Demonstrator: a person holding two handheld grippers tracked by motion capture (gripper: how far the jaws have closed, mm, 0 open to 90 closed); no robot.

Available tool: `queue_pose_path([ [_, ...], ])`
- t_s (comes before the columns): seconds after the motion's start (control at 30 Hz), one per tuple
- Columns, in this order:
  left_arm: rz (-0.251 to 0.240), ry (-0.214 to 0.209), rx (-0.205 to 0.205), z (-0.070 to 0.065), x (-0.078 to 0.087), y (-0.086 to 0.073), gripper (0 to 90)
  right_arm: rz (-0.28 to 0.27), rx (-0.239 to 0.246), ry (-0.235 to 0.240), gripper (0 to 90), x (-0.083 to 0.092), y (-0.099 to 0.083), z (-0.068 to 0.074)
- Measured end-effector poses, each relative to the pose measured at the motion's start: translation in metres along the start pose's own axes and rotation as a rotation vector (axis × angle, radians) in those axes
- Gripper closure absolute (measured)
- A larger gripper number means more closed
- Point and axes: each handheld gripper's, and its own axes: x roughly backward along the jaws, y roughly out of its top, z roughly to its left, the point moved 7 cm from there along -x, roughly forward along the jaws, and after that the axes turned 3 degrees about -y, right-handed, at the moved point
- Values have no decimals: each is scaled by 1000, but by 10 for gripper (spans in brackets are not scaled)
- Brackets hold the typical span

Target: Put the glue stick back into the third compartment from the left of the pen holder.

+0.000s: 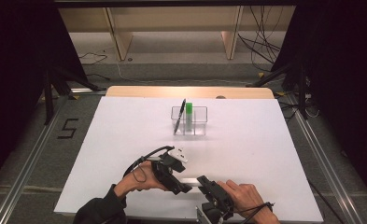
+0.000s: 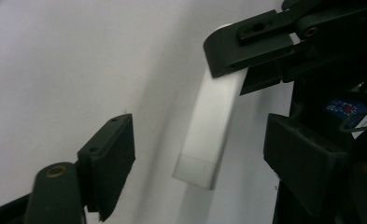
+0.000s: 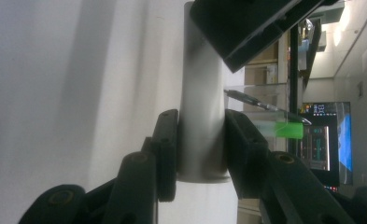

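1. A smooth, white, tube-shaped stick (image 3: 202, 121) with a flat cap end is clamped between the right gripper's (image 3: 201, 140) black fingers, near the tabletop's (image 1: 125, 140) front edge.
2. The left gripper's (image 2: 200, 158) fingers stand apart on either side of the stick's free end, not touching it.
3. A clear, boxy plastic holder (image 1: 189, 120) with a black pen (image 1: 179, 116) and a green tube (image 1: 189, 112) stands well apart; bare white surface lies between.
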Motion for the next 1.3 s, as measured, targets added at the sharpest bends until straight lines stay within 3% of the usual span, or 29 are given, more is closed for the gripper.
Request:
queue_pose_path([
  [0.43,63,-71,-38,-5,-9,4,424,-9,24,12,676,-1,2,2],
  [0.63,93,-95,-38,-5,-12,6,485,-17,27,19,677,-1,4,6],
  [1.3,185,-149,-53,-2,-21,2,612,-25,52,48,676,-2,7,12],
])
